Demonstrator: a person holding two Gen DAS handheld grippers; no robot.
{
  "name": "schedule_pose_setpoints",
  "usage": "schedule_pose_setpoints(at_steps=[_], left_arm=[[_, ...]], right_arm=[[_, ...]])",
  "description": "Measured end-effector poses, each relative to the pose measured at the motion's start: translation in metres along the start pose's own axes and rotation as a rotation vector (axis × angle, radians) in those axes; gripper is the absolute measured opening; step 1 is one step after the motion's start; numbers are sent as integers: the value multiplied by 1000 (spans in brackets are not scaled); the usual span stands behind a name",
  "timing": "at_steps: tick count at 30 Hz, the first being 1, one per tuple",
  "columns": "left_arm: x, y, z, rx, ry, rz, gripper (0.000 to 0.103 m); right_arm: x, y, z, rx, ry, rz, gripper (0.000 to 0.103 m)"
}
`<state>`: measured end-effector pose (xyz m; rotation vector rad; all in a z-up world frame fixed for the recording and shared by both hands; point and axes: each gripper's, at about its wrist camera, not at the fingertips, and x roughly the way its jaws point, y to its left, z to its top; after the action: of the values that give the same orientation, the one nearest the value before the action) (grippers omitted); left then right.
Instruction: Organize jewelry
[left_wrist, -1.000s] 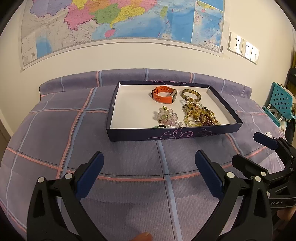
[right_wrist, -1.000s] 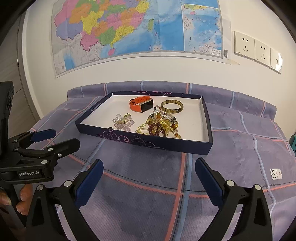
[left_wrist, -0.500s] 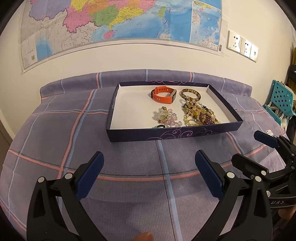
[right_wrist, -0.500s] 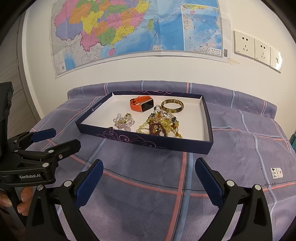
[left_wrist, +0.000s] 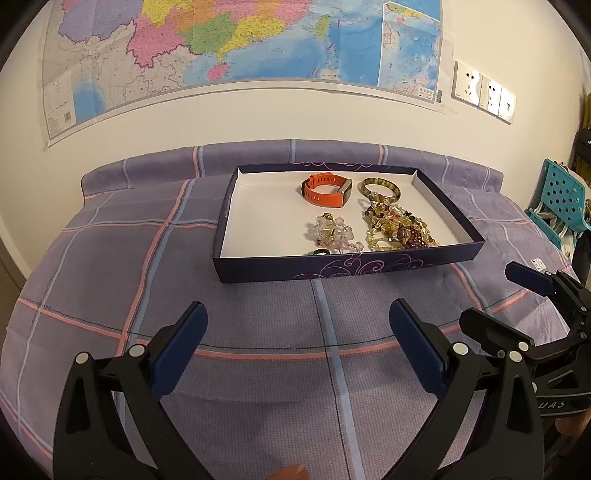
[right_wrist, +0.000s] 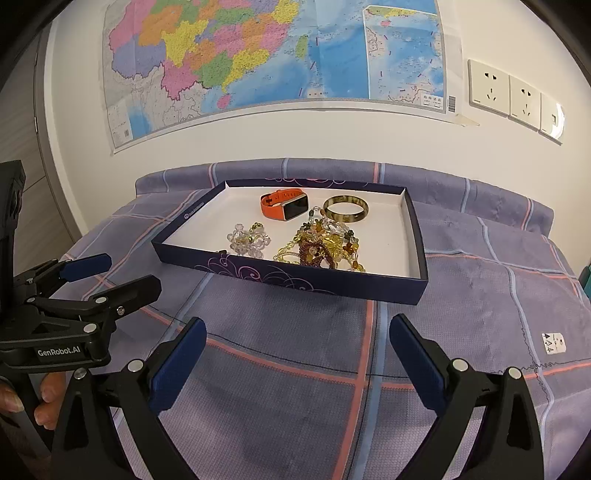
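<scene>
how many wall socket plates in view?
3, in one row on the wall right of the map: left plate, middle plate, right plate. The lens edge crops the wall beyond them, so more may be hidden.

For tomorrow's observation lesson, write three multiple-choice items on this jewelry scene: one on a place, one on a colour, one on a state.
1. Where does the jade-like bangle lie?
A. On the cloth outside the tray
B. In the tray, beside the watch
C. In a claw

2. What colour is the watch strap?
A. Orange
B. Black
C. White

3. How do the left claw and right claw stand?
A. Both shut on beads
B. One holds the bangle
C. Both open, holding nothing

Key: 1 B, it lies at the tray's far end next to the watch; 2 A, the strap is plainly orange; 3 C, both sets of pads are spread over bare cloth.
</scene>
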<state>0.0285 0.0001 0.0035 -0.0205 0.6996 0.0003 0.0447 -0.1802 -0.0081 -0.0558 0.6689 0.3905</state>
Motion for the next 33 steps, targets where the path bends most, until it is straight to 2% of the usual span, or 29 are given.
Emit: schedule_pose_setpoints(at_steps=[33], left_arm=[[1, 0, -1, 0, -2, 12, 97]], right_arm=[[0, 0, -1, 4, 2, 0, 96]])
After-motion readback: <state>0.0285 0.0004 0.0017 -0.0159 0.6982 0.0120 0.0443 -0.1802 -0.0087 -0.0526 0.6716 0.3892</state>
